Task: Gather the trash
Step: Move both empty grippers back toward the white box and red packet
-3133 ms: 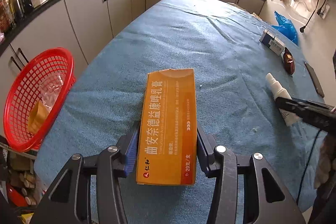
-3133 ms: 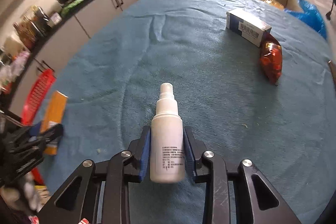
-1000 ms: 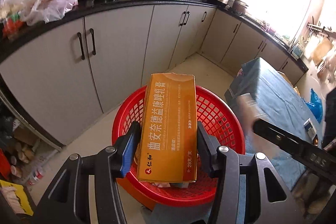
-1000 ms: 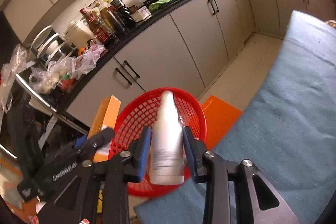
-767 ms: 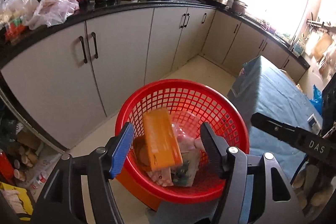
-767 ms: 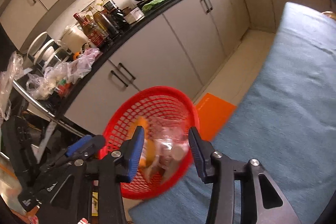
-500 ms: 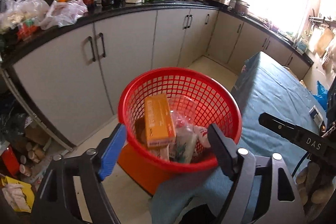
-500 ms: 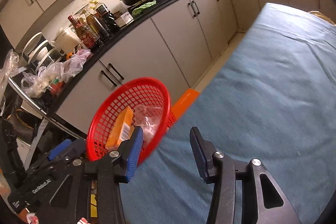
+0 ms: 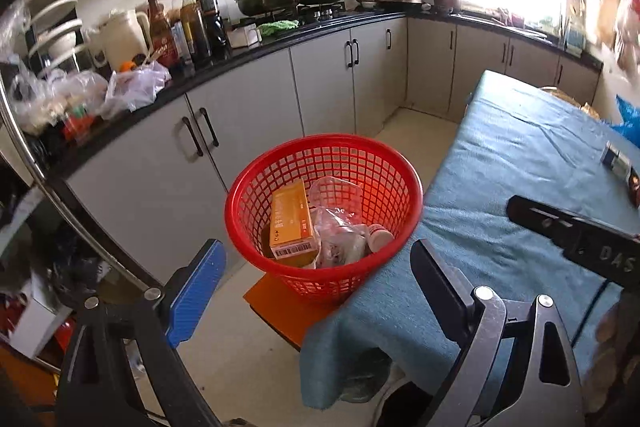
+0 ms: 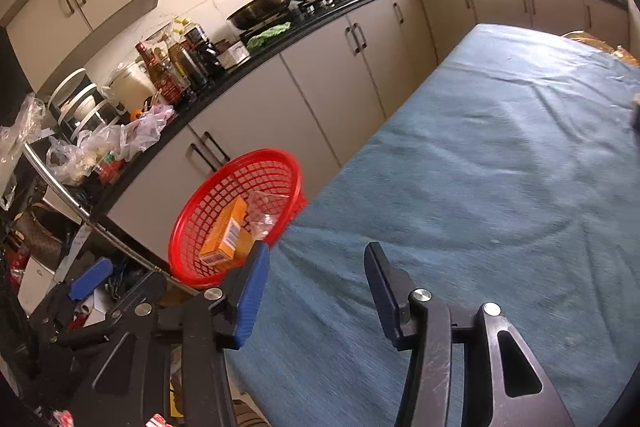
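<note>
Left wrist: orange box [image 9: 291, 224] now in basket [image 9: 256, 183], jaws empty.

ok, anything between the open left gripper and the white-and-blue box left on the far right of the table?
Yes: the right gripper's black body crosses the line from the left gripper to the white-and-blue box, above the blue tablecloth. Nothing else visible lies on the cloth in between.

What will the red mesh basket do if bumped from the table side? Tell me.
The red mesh basket looks like thin plastic, so probably light. It stands on an orange board and holds only an orange box and a few wrappers, so it would likely slide or tip rather than resist.
</note>
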`<state>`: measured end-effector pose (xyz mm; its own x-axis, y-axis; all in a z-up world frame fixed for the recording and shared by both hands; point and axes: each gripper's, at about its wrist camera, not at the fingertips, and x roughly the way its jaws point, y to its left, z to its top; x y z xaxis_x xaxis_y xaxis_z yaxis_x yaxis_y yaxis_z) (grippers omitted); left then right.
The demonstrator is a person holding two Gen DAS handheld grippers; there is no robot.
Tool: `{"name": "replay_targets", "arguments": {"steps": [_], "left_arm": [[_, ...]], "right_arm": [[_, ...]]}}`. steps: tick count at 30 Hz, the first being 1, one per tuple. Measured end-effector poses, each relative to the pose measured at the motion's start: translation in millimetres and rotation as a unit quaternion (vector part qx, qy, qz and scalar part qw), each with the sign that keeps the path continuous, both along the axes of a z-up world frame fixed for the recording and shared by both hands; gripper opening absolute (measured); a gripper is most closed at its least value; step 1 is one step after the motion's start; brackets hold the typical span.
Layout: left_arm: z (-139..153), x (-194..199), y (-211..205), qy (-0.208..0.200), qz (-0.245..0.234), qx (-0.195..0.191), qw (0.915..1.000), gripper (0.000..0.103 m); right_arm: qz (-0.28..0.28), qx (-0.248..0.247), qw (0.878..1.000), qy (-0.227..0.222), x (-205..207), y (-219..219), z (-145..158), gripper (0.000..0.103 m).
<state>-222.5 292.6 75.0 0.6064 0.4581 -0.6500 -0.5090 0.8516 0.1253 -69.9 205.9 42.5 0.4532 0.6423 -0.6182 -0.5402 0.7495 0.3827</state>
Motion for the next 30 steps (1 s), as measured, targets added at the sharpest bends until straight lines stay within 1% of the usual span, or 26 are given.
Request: {"name": "replay_targets", "arguments": {"steps": [3,9,14,18,21,30], "left_arm": [[3,0,-10,0.004,-0.009,0.001,0.9999,0.093],[2,5,-36,0.018,-0.047,-0.010,0.9987,0.093],[0,7,-62,0.029,-0.069,0.006,0.9972,0.091],[5,7,-87,0.023,-0.096,0.020,0.9949,0.091],[7,9,-98,0.021,-0.104,0.030,0.9940,0.091],[12,16,-121,0.011,-0.128,0.027,0.9914,0.090]], "right_arm": [[-0.013,0.000,1.000,-0.007,-5,-18,3,0.057],[-0.039,0.003,0.999,-0.009,-13,-56,2,0.058],[-0.065,0.016,0.998,0.002,-17,-88,-2,0.058],[-0.082,0.026,0.996,0.006,-18,-110,-3,0.058],[-0.090,0.032,0.995,0.005,-20,-124,-2,0.058],[-0.119,0.046,0.992,0.009,-23,-163,-5,0.059]]}}
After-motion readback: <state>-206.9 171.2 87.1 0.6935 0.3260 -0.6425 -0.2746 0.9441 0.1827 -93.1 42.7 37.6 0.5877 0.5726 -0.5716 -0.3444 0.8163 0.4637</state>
